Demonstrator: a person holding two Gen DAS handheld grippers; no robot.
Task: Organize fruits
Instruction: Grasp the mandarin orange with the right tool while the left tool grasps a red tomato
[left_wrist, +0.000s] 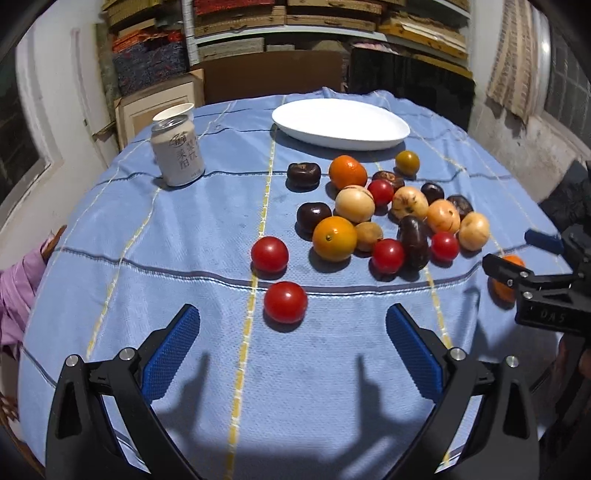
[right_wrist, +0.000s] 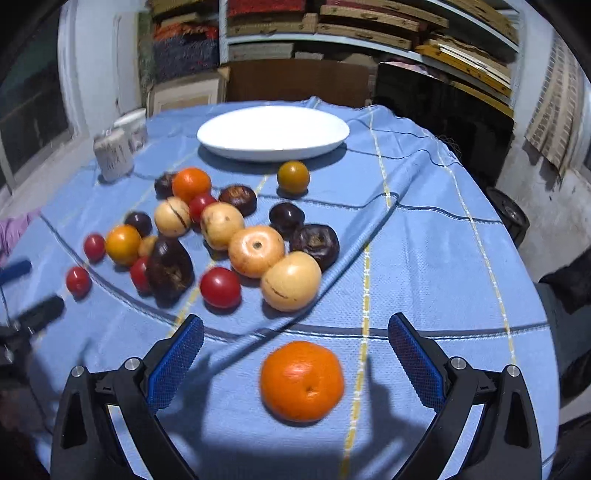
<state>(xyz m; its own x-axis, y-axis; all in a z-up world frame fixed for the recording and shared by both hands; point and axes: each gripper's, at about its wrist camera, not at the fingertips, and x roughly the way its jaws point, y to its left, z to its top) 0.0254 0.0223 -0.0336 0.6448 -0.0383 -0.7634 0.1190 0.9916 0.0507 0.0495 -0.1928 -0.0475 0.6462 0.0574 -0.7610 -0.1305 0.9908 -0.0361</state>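
Both grippers held wide apart above a fruit-covered blue tablecloth (left_wrist: 184, 240), nothing grasped.

Left gripper (left_wrist: 291, 328) is seen spread, with a red tomato (left_wrist: 285, 302) lying just ahead between its fingers. Right gripper (right_wrist: 295, 339) is also spread, an orange (right_wrist: 302, 381) framed between its blue pads (right_wrist: 177, 365), not pinched. Mixed fruit pile (left_wrist: 388, 214) is clustered mid-table near the white plate (left_wrist: 391, 125). A drink can (left_wrist: 177, 151) is stood far left.

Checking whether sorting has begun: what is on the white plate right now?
Nothing shows on the white plate in either view; the fruit pile lies on the blue cloth in front of it. Its near rim hides a sliver of the inside.
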